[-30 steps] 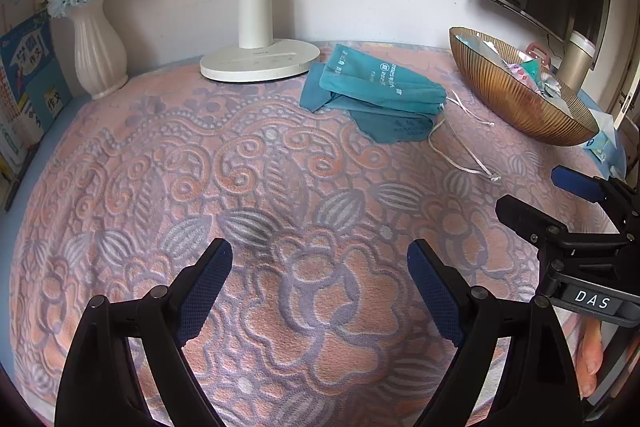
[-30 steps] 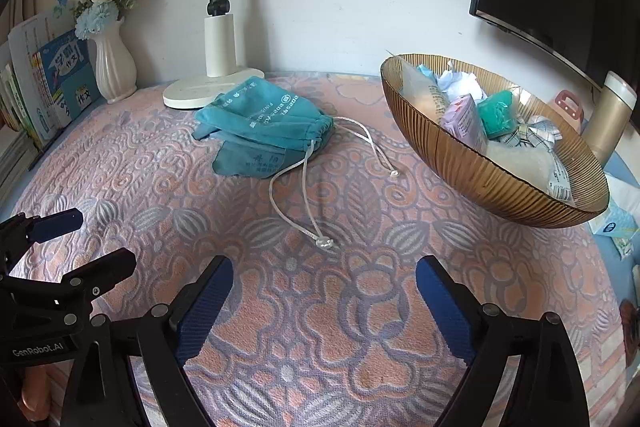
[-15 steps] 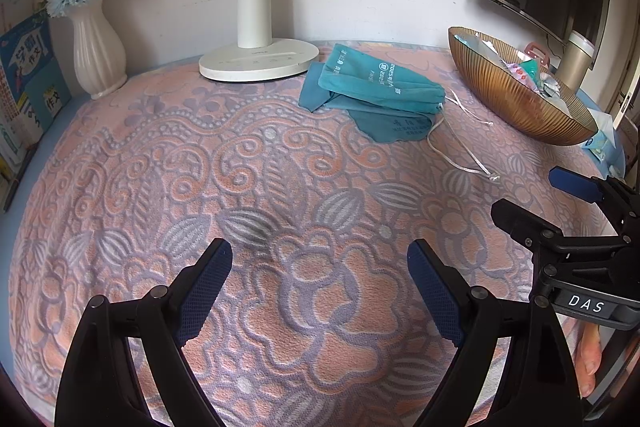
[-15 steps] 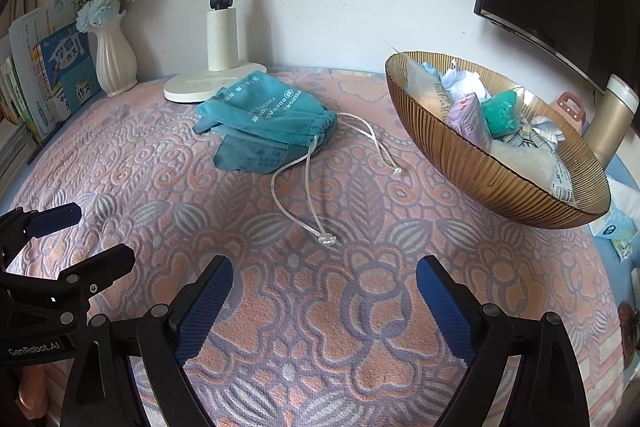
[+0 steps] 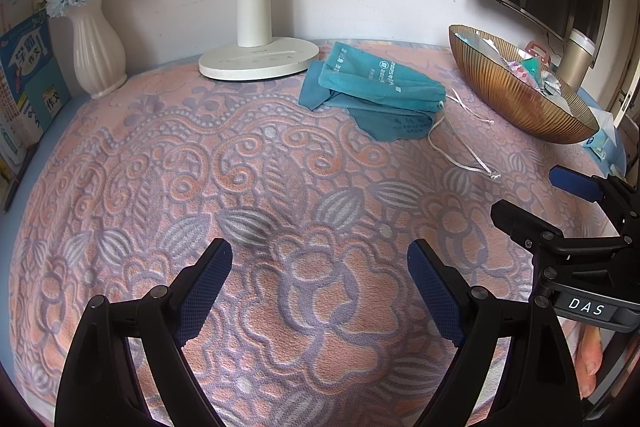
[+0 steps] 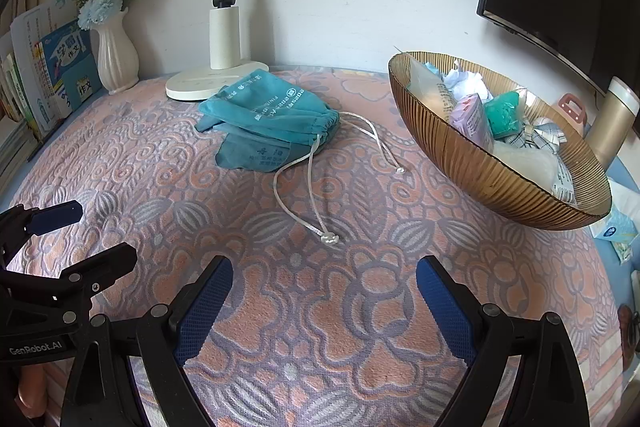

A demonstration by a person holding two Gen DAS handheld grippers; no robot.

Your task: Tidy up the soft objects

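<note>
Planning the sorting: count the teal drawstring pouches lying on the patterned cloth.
2, stacked beside the lamp base: the upper pouch lies across the lower pouch, white cords trailing toward the bowl. A third could be hidden beneath.

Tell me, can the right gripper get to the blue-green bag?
Probably yes. The right gripper has its jaws open and empty, and only bare patterned cloth and the bag's white string lie between it and the bag.
</note>
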